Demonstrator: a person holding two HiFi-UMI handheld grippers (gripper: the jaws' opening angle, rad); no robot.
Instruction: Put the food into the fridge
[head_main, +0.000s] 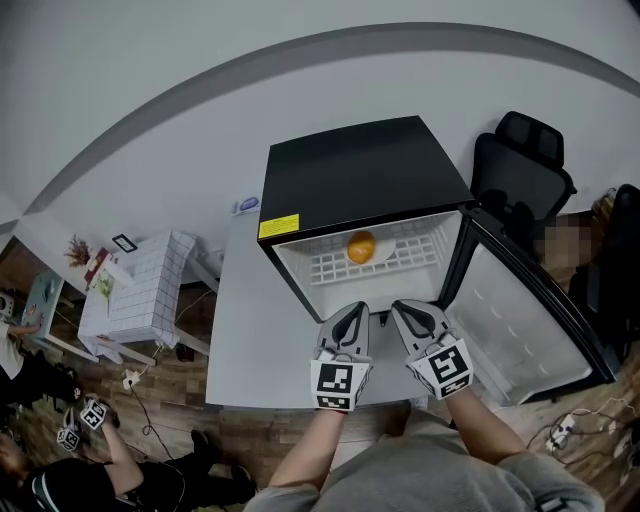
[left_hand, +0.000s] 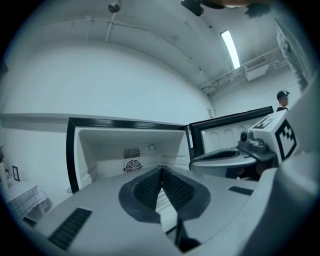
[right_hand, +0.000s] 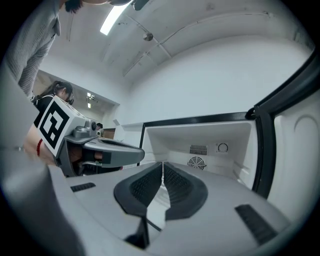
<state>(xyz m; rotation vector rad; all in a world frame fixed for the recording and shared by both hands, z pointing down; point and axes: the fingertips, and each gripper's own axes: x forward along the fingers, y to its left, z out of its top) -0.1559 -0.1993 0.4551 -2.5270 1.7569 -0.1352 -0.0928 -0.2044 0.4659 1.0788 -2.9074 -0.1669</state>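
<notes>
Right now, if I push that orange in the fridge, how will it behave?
The orange looks round, so a push would probably roll it. It seems to sit on a white dish, which may check it. Its smooth-looking skin could be slippery.

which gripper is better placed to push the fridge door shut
Right, likely: the right gripper sits beside the open door, hinged on that side; the left gripper is farther off.

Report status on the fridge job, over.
Left tongs, right tongs shut, empty. Orange inside fridge, on the rack. Door open, nothing in the way.
</notes>
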